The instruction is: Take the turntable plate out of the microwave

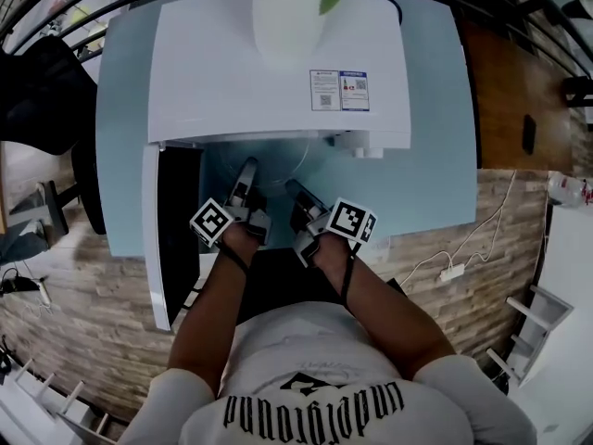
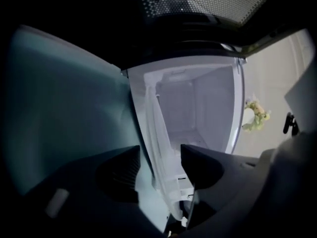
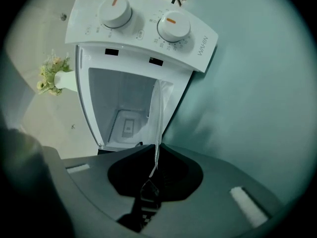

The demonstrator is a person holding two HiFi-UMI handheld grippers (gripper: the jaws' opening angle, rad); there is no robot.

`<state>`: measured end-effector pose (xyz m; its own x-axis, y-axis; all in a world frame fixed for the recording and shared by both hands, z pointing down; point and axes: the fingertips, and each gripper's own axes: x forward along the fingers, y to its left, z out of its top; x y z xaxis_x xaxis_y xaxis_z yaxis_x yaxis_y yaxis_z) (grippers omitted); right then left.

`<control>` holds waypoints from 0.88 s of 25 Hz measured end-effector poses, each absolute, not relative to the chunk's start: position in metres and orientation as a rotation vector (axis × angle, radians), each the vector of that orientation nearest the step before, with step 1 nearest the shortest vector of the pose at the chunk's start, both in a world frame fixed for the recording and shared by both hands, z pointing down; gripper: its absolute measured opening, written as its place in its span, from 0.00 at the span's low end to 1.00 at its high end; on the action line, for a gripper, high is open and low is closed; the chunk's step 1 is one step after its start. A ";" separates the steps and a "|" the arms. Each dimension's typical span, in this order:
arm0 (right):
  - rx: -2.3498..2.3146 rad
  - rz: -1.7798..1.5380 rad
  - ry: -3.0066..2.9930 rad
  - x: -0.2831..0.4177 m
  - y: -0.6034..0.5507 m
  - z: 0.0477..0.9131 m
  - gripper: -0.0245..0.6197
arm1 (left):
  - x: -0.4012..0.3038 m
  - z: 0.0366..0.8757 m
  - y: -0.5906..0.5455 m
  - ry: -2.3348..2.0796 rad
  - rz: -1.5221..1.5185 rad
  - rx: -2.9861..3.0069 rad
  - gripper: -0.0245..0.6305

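The clear glass turntable plate (image 1: 298, 156) sticks partly out of the white microwave's (image 1: 278, 72) front opening, above the pale blue table. My right gripper (image 1: 292, 191) is shut on the plate's near rim; in the right gripper view the plate (image 3: 159, 113) runs edge-on from the closed jaws (image 3: 157, 151) toward the cavity (image 3: 124, 108). My left gripper (image 1: 248, 172) sits at the plate's left side. In the left gripper view the plate's edge (image 2: 157, 133) passes between the wide-open jaws (image 2: 159, 152), with a gap on each side.
The microwave door (image 1: 153, 239) hangs open on the left, beside my left arm. A white vase with a plant (image 1: 289, 7) stands on the microwave's top. The table (image 1: 435, 109) extends to the right. A cable and power strip (image 1: 451, 272) lie on the wooden floor.
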<state>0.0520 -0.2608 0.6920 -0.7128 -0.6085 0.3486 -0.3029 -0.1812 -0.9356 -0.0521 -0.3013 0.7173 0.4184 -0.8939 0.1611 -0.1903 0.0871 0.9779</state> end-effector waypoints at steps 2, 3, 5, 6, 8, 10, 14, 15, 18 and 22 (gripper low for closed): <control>-1.054 -1.998 1.845 0.054 -0.256 0.690 0.09 | -0.053 0.717 -0.304 -1.027 -0.719 1.396 0.48; -1.050 -2.003 1.844 0.054 -0.254 0.689 0.09 | -0.053 0.717 -0.305 -1.018 -0.728 1.396 0.48; -1.048 -2.004 1.850 0.056 -0.251 0.688 0.09 | -0.055 0.715 -0.308 -1.001 -0.744 1.406 0.48; -1.047 -2.001 1.861 0.057 -0.250 0.688 0.09 | -0.055 0.713 -0.309 -0.992 -0.749 1.412 0.42; -1.044 -1.992 1.889 0.058 -0.248 0.686 0.09 | -0.053 0.711 -0.310 -0.984 -0.742 1.422 0.27; -1.041 -1.986 1.910 0.059 -0.247 0.686 0.09 | -0.051 0.713 -0.309 -0.981 -0.735 1.411 0.20; -1.037 -1.982 1.936 0.060 -0.244 0.686 0.09 | -0.051 0.714 -0.304 -0.981 -0.742 1.408 0.19; -1.035 -1.983 1.940 0.060 -0.243 0.686 0.09 | -0.050 0.713 -0.303 -0.980 -0.745 1.408 0.19; -1.027 -1.988 1.948 0.062 -0.237 0.686 0.09 | -0.049 0.712 -0.297 -0.982 -0.754 1.397 0.18; -1.004 -1.983 1.972 0.064 -0.227 0.683 0.09 | -0.047 0.704 -0.287 -0.979 -0.769 1.416 0.18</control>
